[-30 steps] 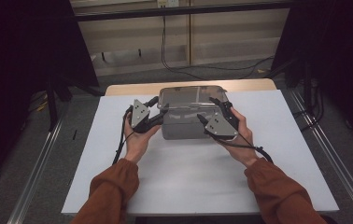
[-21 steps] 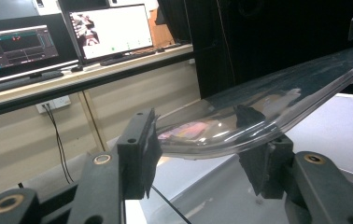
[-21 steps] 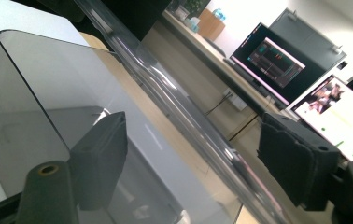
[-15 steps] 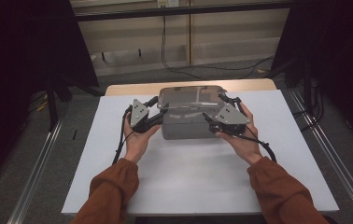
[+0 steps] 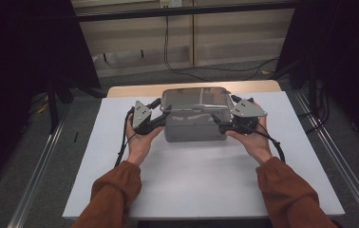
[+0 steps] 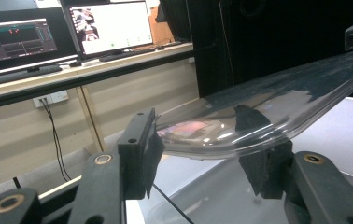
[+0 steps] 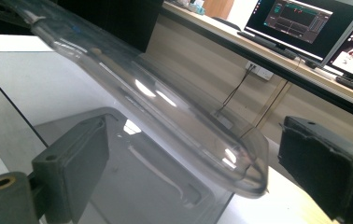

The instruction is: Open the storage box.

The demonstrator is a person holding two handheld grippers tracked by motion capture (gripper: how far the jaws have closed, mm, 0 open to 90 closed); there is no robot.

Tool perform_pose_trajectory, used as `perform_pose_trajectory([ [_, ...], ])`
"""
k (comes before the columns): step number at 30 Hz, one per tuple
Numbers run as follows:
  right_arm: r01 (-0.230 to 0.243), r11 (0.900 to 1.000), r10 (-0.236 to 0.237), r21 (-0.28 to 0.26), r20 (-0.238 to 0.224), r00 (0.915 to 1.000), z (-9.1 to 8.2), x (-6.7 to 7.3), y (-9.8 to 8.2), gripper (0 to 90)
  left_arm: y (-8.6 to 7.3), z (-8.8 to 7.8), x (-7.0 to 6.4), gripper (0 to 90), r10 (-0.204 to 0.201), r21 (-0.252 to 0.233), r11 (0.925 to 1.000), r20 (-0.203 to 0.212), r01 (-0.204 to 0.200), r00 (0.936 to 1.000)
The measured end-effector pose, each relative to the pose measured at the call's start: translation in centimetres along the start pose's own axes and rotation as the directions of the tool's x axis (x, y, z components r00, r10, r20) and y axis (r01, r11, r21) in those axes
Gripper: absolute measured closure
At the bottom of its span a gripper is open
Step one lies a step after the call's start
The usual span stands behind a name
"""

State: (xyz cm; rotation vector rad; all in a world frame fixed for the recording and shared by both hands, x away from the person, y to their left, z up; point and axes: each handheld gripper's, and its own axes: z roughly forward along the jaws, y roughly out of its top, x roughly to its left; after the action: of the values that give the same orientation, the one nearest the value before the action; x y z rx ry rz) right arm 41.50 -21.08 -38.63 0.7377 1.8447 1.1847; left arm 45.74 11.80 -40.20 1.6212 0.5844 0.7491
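The left gripper (image 5: 161, 115) and right gripper (image 5: 221, 124) flank a clear lid (image 5: 196, 100), jaws spread either side of its edge without clamping it. The lid sits raised above a grey box (image 5: 194, 129) on the white table (image 5: 201, 180).

The high view is dim; dark surroundings frame the brighter white table (image 5: 192, 175). Both gripper views are soft, with near jaws blurred. Glare streaks cross the clear lid (image 7: 165, 112). Monitors (image 6: 111, 28) glow overexposed.
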Motion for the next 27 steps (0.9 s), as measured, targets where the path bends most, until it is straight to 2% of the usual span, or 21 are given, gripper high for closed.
perform_pose_trajectory([
  [2, 0.000, 1.000, 0.000, -0.004, -0.001, 1.0000, 0.0, -0.1, -0.1, 7.5, 0.0, 0.0, 0.0, 49.4, 0.001, 0.002, 1.0000, 0.001, -0.001, 1.0000],
  [5, -0.014, 1.000, 0.014, -0.009, -0.002, 0.9999, 0.0, -0.3, -0.1, 12.7, 0.1, 0.0, 0.0, 49.5, 0.003, 0.004, 1.0000, -0.001, -0.003, 1.0000],
  [13, -0.033, 0.999, 0.033, -0.017, 0.011, 0.9994, -0.1, -1.3, -0.4, 19.7, 0.2, 0.1, 0.2, 49.8, 0.000, -0.001, 1.0000, -0.001, 0.000, 1.0000],
  [17, -0.049, 0.998, 0.050, -0.034, 0.015, 0.9986, 0.0, -1.9, -0.5, 27.5, 0.5, 0.2, 0.3, 50.2, 0.001, -0.001, 1.0000, 0.002, -0.001, 1.0000],
  [20, -0.053, 0.998, 0.053, -0.044, 0.012, 0.9985, 0.1, -2.2, -0.5, 29.7, 0.7, 0.3, 0.4, 50.2, -0.004, -0.005, 1.0000, 0.001, 0.004, 1.0000],
  [21, -0.052, 0.998, 0.052, -0.045, 0.004, 0.9986, 0.1, -2.3, -0.5, 34.4, 0.8, 0.4, 0.5, 50.1, -0.009, -0.017, 0.9998, 0.002, 0.009, 1.0000],
  [23, -0.050, 0.997, 0.050, -0.054, 0.011, 0.9987, 0.3, -2.5, -0.5, 36.3, 0.8, 0.4, 0.6, 50.0, -0.013, -0.021, 0.9997, 0.011, 0.013, 0.9999],
  [27, -0.075, 0.995, 0.076, -0.067, 0.003, 0.9971, 0.6, -2.9, -0.6, 40.0, 1.0, 0.7, 0.9, 49.9, -0.017, -0.024, 0.9996, 0.010, 0.018, 0.9998],
])
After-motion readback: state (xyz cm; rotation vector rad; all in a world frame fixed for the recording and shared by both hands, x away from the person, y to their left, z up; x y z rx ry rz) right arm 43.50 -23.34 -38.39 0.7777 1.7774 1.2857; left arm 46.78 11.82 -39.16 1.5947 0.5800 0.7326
